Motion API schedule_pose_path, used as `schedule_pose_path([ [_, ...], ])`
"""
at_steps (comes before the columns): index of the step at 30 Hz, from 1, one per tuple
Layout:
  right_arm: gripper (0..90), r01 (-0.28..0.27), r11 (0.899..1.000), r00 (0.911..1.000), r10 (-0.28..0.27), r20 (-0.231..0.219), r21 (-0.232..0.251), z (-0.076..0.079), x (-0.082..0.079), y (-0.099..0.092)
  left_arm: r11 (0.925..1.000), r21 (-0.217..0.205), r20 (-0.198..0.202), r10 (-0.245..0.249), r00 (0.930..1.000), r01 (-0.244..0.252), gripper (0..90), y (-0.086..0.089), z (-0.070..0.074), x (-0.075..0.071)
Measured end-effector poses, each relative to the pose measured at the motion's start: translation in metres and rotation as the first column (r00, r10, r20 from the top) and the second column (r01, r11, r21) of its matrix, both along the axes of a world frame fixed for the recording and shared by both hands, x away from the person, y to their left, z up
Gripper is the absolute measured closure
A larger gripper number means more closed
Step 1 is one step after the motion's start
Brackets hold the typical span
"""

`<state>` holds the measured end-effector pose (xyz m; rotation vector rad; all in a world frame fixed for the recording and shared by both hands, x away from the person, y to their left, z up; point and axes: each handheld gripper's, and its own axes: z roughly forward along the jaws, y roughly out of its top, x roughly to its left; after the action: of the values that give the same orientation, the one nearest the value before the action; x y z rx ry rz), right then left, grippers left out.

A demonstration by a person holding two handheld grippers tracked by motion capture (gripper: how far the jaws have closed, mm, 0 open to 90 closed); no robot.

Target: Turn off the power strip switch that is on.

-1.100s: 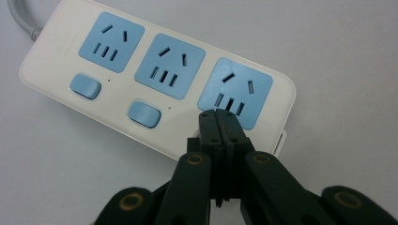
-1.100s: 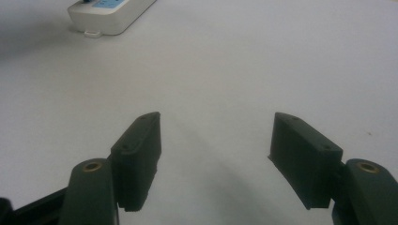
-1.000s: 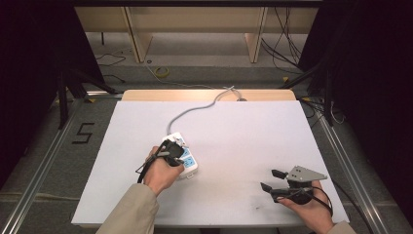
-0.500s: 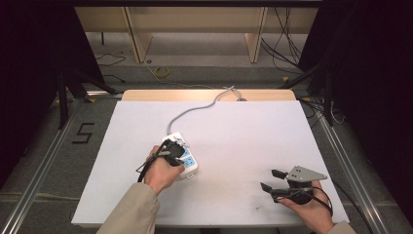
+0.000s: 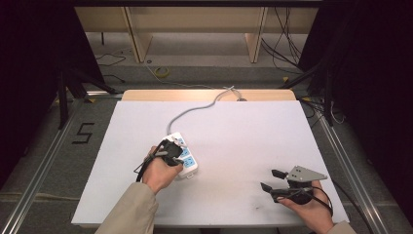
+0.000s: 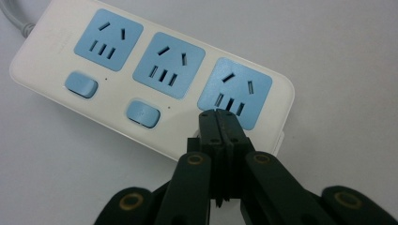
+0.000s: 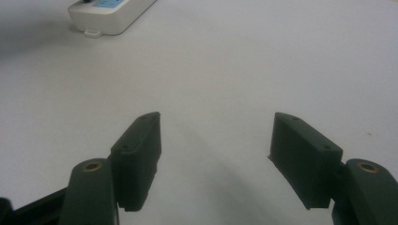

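A white power strip [image 5: 186, 157] with three blue sockets and blue rocker switches lies left of centre on the white table [image 5: 253, 131]. My left gripper [image 5: 174, 155] is shut, and its tips point down onto the strip. In the left gripper view the closed tips [image 6: 218, 117] sit at the near edge of the power strip [image 6: 117, 101], just below the right-hand socket, where they cover the spot in line with the two visible switches. My right gripper [image 5: 272, 179] rests open at the front right. In the right gripper view my right gripper [image 7: 216, 136] has only bare table between its jaws, and the power strip [image 7: 110, 14] lies far off.
The strip's grey cord [image 5: 195, 113] runs to the far edge and over a wooden board [image 5: 146, 95]. Metal rails [image 5: 341, 161] flank the table on both sides. Shelf legs [image 5: 139, 41] and loose cables lie on the floor beyond.
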<state>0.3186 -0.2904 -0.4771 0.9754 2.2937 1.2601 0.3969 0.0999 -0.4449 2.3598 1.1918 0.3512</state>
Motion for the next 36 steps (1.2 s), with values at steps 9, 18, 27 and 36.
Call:
schedule_pose_path([
  [9,34.8,0.000,1.000,1.0000,0.000,0.000,0.001,0.0001,0.0000,-0.0001,1.0000,-0.003,0.007,-0.005,1.0000,0.005,89.7,0.0002,-0.0003,0.0001],
  [18,34.8,0.000,1.000,1.0000,0.000,0.001,0.001,0.0001,0.0001,-0.0001,0.9998,-0.016,0.018,-0.009,0.9998,0.010,89.7,0.0013,0.0023,-0.0010],
  [27,34.8,0.000,1.000,1.0000,0.000,0.002,0.002,0.0002,0.0001,-0.0003,0.9999,-0.005,0.027,-0.011,0.9996,0.011,89.6,0.0037,0.0029,-0.0014],
  [36,34.8,0.001,1.000,1.0000,-0.001,0.006,0.001,0.0005,0.0000,-0.0005,0.9988,-0.045,0.086,-0.013,0.9962,0.017,89.1,0.0094,0.0091,-0.0058],
])
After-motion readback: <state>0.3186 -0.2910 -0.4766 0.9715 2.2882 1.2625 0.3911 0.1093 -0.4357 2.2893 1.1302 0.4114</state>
